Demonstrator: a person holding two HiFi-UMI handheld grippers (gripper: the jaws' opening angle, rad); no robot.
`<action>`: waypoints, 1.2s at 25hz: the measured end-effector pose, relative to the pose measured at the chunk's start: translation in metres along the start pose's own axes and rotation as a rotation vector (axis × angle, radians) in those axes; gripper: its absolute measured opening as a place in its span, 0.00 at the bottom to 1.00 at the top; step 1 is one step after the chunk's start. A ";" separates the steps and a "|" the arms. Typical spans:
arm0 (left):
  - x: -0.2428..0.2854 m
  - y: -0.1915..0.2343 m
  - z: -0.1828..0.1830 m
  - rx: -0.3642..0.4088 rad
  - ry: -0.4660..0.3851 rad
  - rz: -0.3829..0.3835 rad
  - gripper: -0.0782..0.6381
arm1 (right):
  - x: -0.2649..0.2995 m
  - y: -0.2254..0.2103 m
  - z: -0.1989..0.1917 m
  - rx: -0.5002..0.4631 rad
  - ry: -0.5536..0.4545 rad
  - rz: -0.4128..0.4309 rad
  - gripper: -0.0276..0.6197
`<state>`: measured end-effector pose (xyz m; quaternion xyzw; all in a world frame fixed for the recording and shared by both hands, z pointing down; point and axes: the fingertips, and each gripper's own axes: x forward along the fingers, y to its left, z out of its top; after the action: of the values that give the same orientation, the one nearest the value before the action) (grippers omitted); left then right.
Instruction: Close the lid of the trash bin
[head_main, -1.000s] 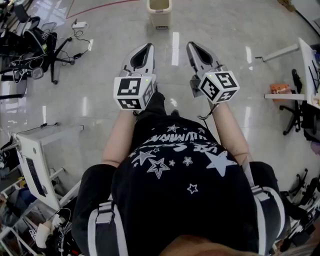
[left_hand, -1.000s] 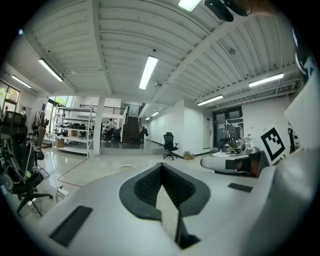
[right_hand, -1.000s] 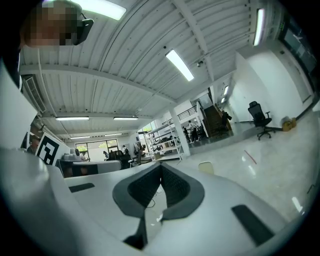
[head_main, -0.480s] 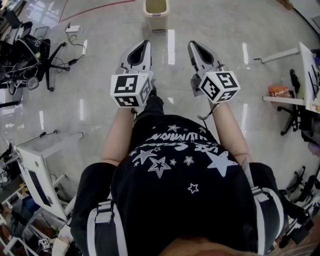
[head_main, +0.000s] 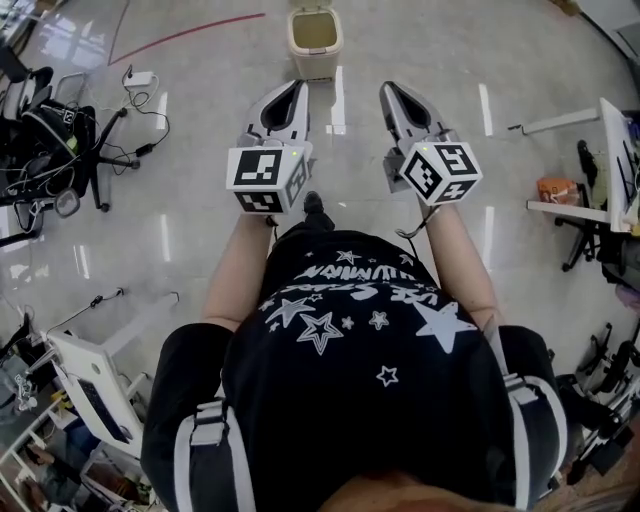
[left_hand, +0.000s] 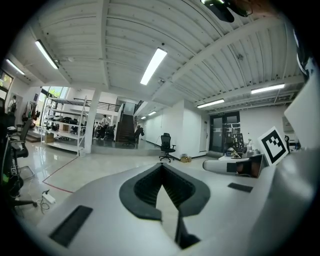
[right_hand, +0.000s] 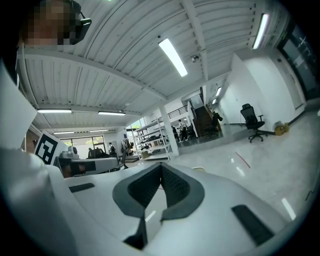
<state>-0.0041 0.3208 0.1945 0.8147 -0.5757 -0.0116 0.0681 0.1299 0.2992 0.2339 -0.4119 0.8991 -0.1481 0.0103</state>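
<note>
Both claws are clenched and empty: in the left gripper view the left claw (left_hand: 161, 167) has its dark pads meeting at the tips with nothing between them, and the right gripper view shows the same of the right claw (right_hand: 161, 167). From the head view you look steeply down on a wide, glossy grey floor (head_main: 200, 110) that mirrors the ceiling lights. Your black shirt (head_main: 350, 350), printed with white stars, fills the lower middle of the view, and your bare forearms reach forward from it. You hold the left claw (head_main: 293, 92) and the right claw (head_main: 388, 92) side by side above the floor, apart from each other and pointing ahead, each with its marker cube (head_main: 265, 178) nearest your body. A white table (head_main: 85, 375) stands at the lower left and another white table (head_main: 612, 130) at the right edge. A black office chair (head_main: 60, 130) with tangled cables sits at the left. The trash bin (head_main: 314, 32), beige, stands on the floor at the top centre, ahead of and between the two claws, well apart from both; its top shows an open, brownish inside. A small white power strip (head_main: 138, 78) lies on the floor left of the bin, near a thin red line (head_main: 190, 30).
</note>
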 end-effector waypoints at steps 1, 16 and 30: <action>0.006 0.008 0.001 -0.004 0.000 -0.005 0.12 | 0.011 0.000 0.001 0.000 0.000 -0.003 0.05; 0.051 0.113 -0.002 -0.039 0.021 -0.026 0.12 | 0.111 0.007 -0.014 -0.008 0.064 -0.050 0.05; 0.091 0.120 -0.003 -0.009 0.032 -0.010 0.12 | 0.157 -0.034 0.000 0.000 0.056 -0.022 0.05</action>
<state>-0.0854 0.1967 0.2176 0.8175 -0.5703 -0.0013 0.0808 0.0512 0.1617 0.2589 -0.4174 0.8945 -0.1596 -0.0166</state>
